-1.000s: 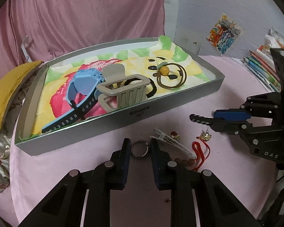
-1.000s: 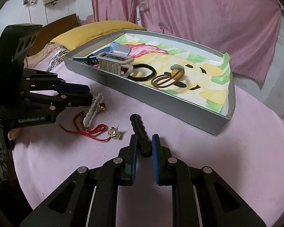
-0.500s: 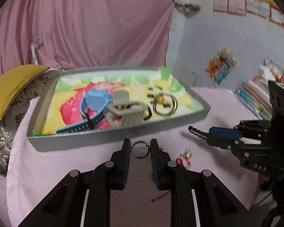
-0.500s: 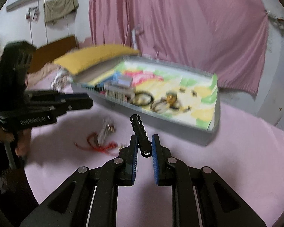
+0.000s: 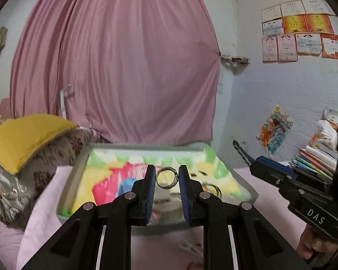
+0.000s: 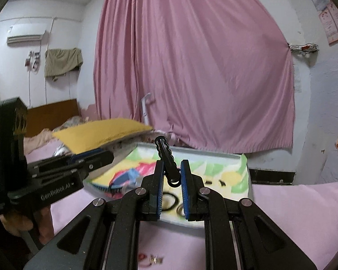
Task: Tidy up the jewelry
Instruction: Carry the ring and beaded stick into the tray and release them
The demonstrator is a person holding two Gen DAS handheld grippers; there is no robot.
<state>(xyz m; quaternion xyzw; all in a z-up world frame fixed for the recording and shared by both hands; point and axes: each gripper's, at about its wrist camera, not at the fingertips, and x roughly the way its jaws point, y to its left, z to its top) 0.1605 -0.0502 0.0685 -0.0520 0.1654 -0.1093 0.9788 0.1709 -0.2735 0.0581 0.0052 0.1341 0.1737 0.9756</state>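
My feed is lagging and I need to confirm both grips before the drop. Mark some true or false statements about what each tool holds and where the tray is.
1. The left tool is shut on a silver ring. True.
2. The right tool is empty. False: it is shut on a black wavy hair clip that sticks up past its tips.
3. The ring lies on the pink cloth. False: it is in the air, in front of the tray.
4. The tray has a colourful painted lining. True.
5. A yellow cushion lies inside the tray. False: it sits outside, beside its left end.
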